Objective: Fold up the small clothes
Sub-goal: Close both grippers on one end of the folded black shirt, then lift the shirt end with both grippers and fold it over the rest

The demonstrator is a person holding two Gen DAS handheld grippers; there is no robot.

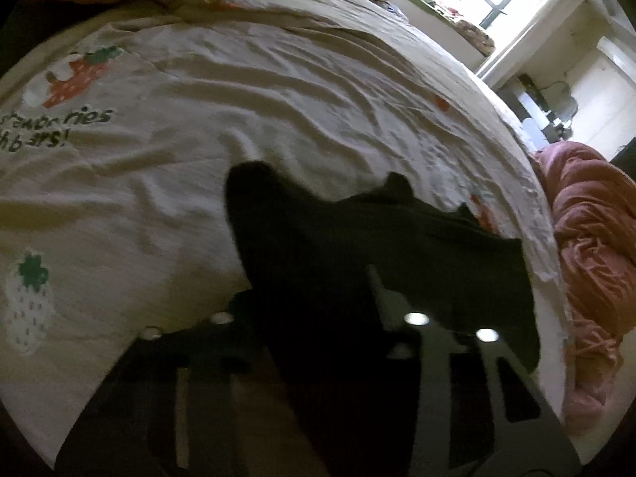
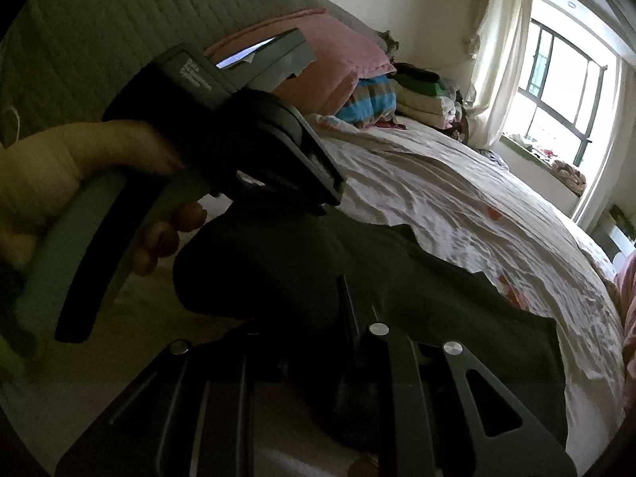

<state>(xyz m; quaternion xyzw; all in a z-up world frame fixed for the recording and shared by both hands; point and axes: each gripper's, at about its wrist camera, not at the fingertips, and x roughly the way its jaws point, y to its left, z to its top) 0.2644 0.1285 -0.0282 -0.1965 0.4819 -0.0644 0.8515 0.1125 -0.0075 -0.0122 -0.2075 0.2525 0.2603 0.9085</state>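
Note:
A small dark garment (image 1: 357,238) hangs bunched over the white strawberry-print bedsheet (image 1: 198,119). In the left wrist view my left gripper (image 1: 338,274) is shut on it, and the cloth drapes over and hides the fingertips. The right wrist view shows the same dark garment (image 2: 437,298) stretched toward the lower right, with my right gripper (image 2: 349,302) shut on a fold of it. A hand (image 2: 47,167) holds the left gripper's grey housing (image 2: 222,91) just above the bunched left end of the cloth.
A crumpled pink blanket (image 1: 588,238) lies at the bed's right edge. A pink pillow (image 2: 338,51) and a stack of folded clothes (image 2: 417,95) sit by the padded headboard (image 2: 119,20). A bright window (image 2: 556,91) is beyond the bed.

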